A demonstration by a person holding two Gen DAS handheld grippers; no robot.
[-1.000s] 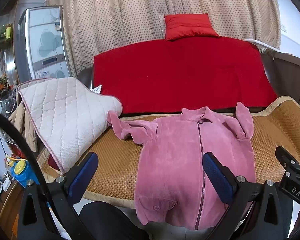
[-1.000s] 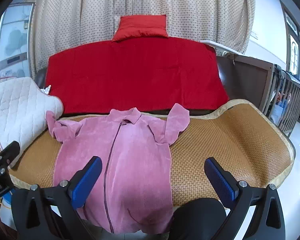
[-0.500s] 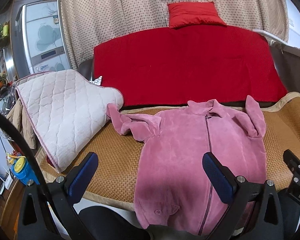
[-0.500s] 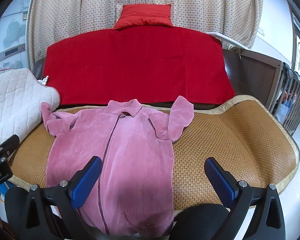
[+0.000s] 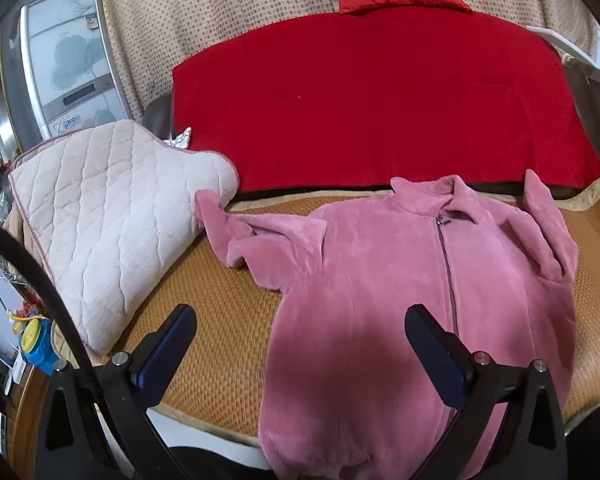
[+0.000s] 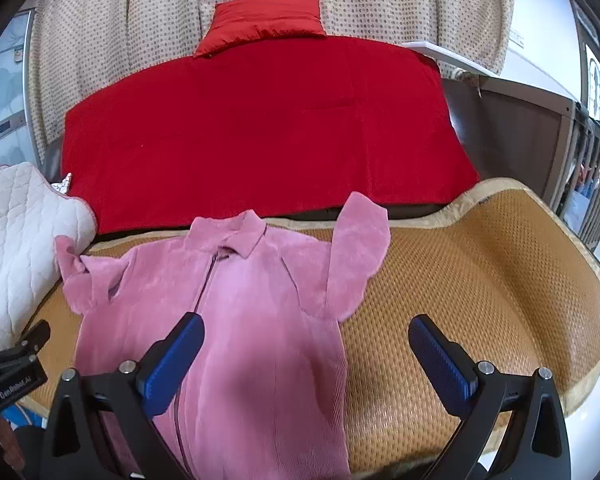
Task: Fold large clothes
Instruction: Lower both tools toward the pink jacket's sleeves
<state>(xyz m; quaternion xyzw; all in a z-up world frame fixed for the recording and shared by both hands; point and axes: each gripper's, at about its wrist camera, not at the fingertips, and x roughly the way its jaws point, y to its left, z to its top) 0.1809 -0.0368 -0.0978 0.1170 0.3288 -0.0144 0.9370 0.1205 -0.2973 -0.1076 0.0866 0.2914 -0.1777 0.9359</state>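
Jacket (image 5: 400, 288) lies flat on mat (image 6: 480, 280), zipped, long axis collar-far to hem-near. Left tool (image 5: 300, 344) and right tool (image 6: 306, 354) both spread wide, empty, hovering near the hem. Left sleeve lies ahead-left of left tool; right sleeve ahead of right tool.

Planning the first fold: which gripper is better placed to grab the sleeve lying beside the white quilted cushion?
Left gripper: open, nearest that crumpled sleeve of the pink fleece zip jacket. Right gripper hangs over the jacket's other side.
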